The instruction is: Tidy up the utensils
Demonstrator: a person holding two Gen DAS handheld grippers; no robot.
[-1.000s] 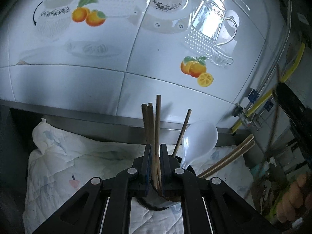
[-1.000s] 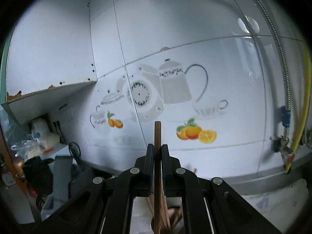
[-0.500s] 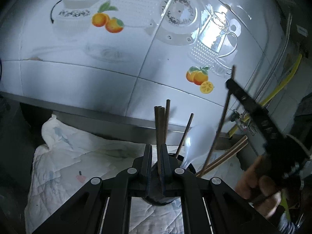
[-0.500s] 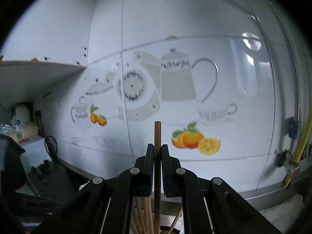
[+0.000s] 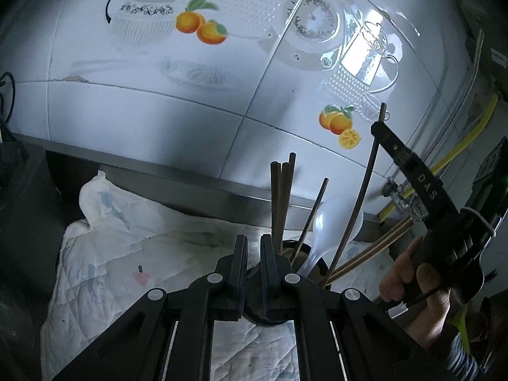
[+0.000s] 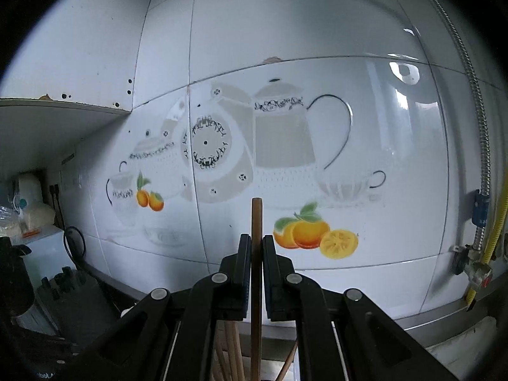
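Kitchen corner, utensil sorting under way, entries as follows:

- Left hand-held gripper (image 5: 253,255): jaws sitting nearly together with a thin gap; they are straddling the near rim of the dark utensil holder (image 5: 312,277), though whether the pads are pressing on that rim cannot be told.
- Right hand-held gripper (image 6: 256,255): jaws pressing on a single brown chopstick (image 6: 256,219), which is standing upright between the pads, its top end rising above the fingertips. In the left wrist view the same tool is showing at the right edge, a person's hand (image 5: 412,276) wrapping its grip, and the chopstick is reaching down to the holder's mouth.
- Utensil holder: standing on a white quilted cloth (image 5: 127,254) that is covering the worktop; it is holding a cluster of dark chopsticks (image 5: 281,203) standing upright, one thinner stick (image 5: 312,216) leaning right, and a white plastic spoon (image 5: 336,222) with its bowl up.
- Pair of pale sticks (image 5: 374,250): slanting out of the holder toward the right.
- Tiled wall (image 6: 317,63): carrying printed teapots, cups and oranges, glare lying on it.
- Yellow hose (image 6: 495,231) and braided metal pipe (image 6: 476,95): running down the wall at right
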